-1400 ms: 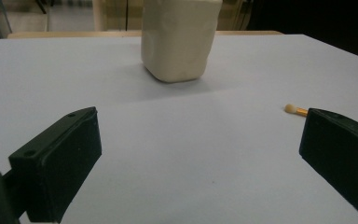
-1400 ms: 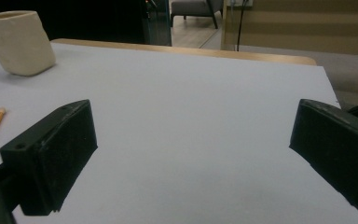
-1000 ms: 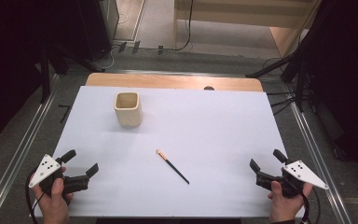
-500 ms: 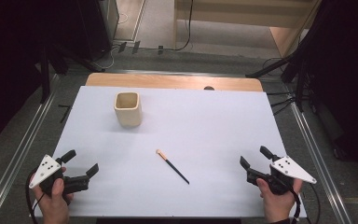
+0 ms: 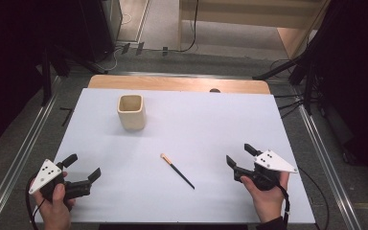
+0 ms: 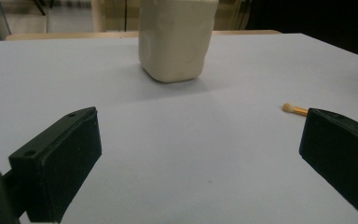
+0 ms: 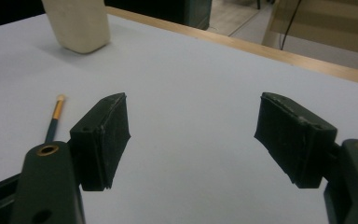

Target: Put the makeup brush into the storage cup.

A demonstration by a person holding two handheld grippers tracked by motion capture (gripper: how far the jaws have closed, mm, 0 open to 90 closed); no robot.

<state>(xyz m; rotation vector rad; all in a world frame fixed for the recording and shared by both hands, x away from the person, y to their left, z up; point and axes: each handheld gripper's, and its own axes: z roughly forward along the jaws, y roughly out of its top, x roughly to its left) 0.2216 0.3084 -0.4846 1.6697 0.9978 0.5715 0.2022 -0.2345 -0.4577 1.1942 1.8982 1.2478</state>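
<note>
Pencil (image 5: pixel 178 170) lies on the sheet (image 5: pixel 196 124), untouched. Our right gripper (image 5: pixel 237 158), jaws just narrowing with nothing between, sits near it; our left gripper (image 5: pixel 82 167) stays spread.

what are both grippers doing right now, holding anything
left gripper: open, holding nothing.
right gripper: open, jaws have just been closing, nothing between them; the brush lies apart on the table.

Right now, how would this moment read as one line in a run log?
right hand-held gripper: open, jaws just closing, nothing between, beside brush | left hand-held gripper: open, nothing held | cup: upright
</note>
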